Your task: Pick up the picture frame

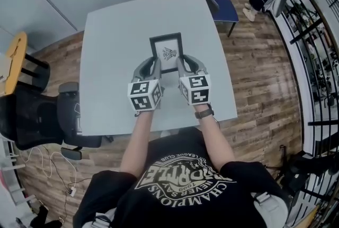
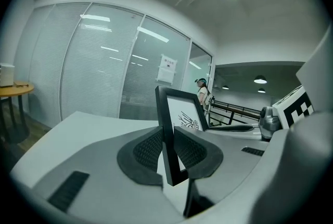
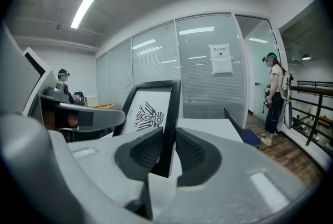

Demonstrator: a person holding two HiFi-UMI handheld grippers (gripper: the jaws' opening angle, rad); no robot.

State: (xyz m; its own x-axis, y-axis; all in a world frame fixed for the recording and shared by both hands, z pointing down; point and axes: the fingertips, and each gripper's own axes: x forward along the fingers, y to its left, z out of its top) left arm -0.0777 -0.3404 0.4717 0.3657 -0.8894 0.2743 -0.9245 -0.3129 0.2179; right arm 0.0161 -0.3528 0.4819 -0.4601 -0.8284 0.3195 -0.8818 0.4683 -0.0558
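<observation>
Both tools grip the picture frame (image 1: 167,52), my left gripper (image 1: 154,65) pinching its left edge, my right gripper (image 1: 183,64) its right; I judge it raised off the table (image 1: 111,36), pickup nearly complete

A black short-sleeved T-shirt (image 1: 180,192) with a round white print is filling the lower frame, and a dark wristwatch (image 1: 204,113) is circling one wrist. At centre, the left gripper (image 1: 154,65) and right gripper (image 1: 183,63) are showing grey shells and black-and-white marker cubes.
</observation>
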